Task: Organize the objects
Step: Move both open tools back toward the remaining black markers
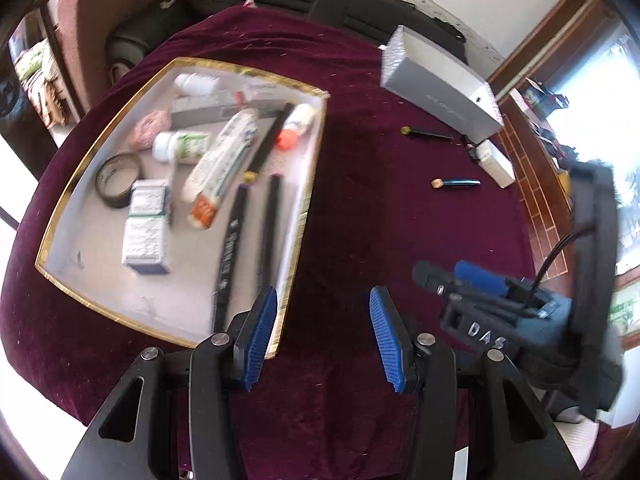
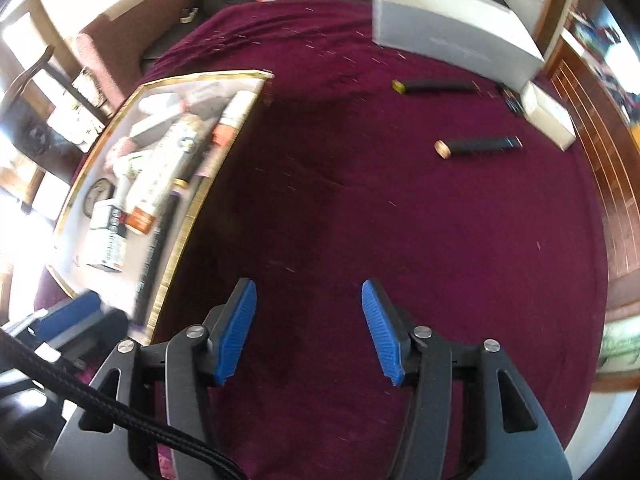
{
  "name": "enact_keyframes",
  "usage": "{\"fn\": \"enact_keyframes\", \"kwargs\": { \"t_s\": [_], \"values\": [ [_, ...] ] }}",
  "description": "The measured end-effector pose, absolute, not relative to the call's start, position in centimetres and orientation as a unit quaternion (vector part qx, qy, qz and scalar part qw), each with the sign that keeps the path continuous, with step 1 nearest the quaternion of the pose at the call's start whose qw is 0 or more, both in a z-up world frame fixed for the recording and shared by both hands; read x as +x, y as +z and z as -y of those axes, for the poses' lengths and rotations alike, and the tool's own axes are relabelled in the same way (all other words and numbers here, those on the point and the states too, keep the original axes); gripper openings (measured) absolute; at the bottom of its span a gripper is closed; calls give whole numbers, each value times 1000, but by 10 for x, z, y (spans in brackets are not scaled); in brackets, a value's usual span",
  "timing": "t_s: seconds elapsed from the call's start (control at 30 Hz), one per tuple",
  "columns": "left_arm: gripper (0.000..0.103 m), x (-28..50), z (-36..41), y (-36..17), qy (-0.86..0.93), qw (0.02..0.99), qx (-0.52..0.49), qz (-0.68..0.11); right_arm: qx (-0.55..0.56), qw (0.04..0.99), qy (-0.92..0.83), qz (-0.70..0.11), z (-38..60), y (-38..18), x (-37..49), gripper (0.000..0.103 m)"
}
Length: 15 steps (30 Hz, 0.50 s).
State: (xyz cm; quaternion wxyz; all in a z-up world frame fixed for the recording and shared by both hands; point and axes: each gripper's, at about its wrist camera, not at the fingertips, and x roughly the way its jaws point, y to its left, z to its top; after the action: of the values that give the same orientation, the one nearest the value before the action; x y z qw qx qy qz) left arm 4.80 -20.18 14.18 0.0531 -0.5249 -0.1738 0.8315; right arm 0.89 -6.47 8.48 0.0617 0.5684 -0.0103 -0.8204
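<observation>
Both tools hang over the maroon cloth (image 2: 360,208) with nothing between their ribbed blue pads: my left tool (image 1: 323,332) is spread beside the tray's near corner, and my right tool (image 2: 309,328) is spread above bare cloth, empty. No earlier view lets me speak of how they got here. Most of what I am sorting already lies in the tray (image 1: 60,208), a shallow white box with a gold rim, set at the left of the worktop: a long tube (image 1: 224,160) lying diagonally, small bottles, cartons, a tape roll (image 1: 118,180) and two slim black sticks laid lengthwise along the right wall, I think so that they take little room. Still loose on the cloth, well apart from the tray, are a dark pen (image 2: 478,146) with a round gold end and, farther back, a second pen (image 2: 434,87) with a yellowish tip. Both are smooth, thin cylinders that would roll, so I judge a pinch across the barrel suits them. Behind them stand a long grey box (image 2: 452,38) and a small white carton (image 2: 550,118). My right tool is nearer to the pens, so I take the near one for its next job.
</observation>
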Motion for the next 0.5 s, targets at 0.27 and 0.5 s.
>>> {"fn": "enact_keyframes", "kwargs": {
  "t_s": [0.27, 0.5],
  "values": [
    [42, -17, 136, 177, 852, 113, -506, 75, 589, -4, -802, 99, -29, 66, 17, 54],
    [42, -98, 78, 159, 840, 154, -520, 30, 600, -36, -782, 166, -80, 49, 27, 54]
  ]
}}
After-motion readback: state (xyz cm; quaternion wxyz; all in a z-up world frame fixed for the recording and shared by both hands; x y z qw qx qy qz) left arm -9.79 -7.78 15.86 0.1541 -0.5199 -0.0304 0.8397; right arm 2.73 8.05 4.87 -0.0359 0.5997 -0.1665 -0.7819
